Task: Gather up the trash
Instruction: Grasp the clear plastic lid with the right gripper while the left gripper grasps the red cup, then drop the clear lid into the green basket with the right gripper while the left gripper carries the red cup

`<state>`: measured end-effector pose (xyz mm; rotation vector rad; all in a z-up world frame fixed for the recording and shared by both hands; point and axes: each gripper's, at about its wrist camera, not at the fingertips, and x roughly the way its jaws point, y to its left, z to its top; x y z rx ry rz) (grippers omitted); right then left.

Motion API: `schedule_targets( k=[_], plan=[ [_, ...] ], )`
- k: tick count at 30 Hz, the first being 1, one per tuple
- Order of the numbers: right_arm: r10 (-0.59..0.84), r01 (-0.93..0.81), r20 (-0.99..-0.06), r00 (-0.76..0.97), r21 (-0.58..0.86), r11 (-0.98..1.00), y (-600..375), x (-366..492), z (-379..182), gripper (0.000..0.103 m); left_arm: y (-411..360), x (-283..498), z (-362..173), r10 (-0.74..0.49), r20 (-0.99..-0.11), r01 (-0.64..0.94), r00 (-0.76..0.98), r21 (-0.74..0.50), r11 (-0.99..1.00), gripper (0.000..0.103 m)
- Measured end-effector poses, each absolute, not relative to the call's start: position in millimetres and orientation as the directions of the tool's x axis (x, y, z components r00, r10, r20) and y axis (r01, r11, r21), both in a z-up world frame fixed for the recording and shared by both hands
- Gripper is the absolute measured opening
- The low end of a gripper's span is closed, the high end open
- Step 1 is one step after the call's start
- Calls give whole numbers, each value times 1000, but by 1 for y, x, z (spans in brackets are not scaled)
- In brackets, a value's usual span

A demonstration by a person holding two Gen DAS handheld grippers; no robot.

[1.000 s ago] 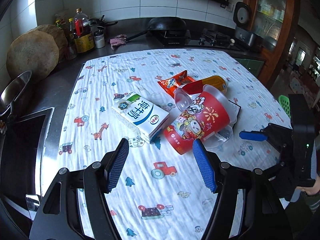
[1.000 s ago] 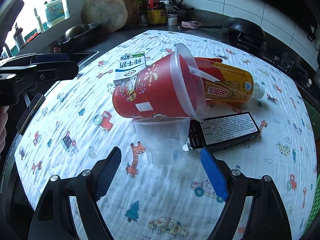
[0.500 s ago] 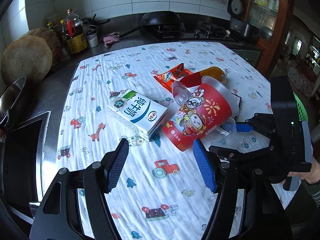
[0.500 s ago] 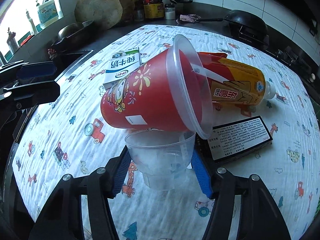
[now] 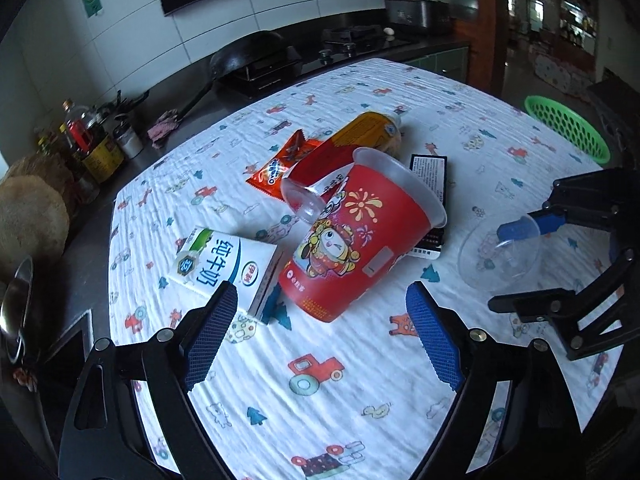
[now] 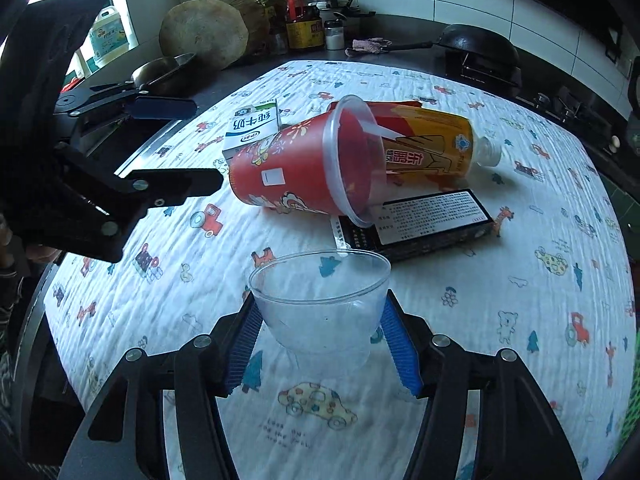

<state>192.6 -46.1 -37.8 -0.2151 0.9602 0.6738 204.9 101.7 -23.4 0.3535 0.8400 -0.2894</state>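
Clear plastic cup (image 6: 320,308) sits upright, mouth up (axis vertical), gripped by right tool (image 6: 322,346); left tool (image 5: 320,340) gapes.

Right gripper (image 6: 322,344): lower centre of its view, blue pads pressed against a clear plastic cup (image 6: 320,304) (held above the cloth). Left gripper (image 5: 318,340): lower centre, jaws spread wide, nothing between them.

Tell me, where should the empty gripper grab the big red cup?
I'd grab the red cup across its narrow bottom end. It lies on its side with that end toward the open left gripper, nothing in between. Its wide rim rests on the black box, with a clear cup leaning there.
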Motion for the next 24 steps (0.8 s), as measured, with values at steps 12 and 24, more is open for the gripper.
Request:
schedule_targets(
  k=[12,24],
  plan=[
    [402,-548,-804,439,115,829,-105,170,-17,57,73,251,-55,-93,-812,549,576,300,780,90],
    [345,-434,-816,464,130,891,-154,171,-25,57,54,258,-70,-110,-829,611,548,307,730,76]
  ],
)
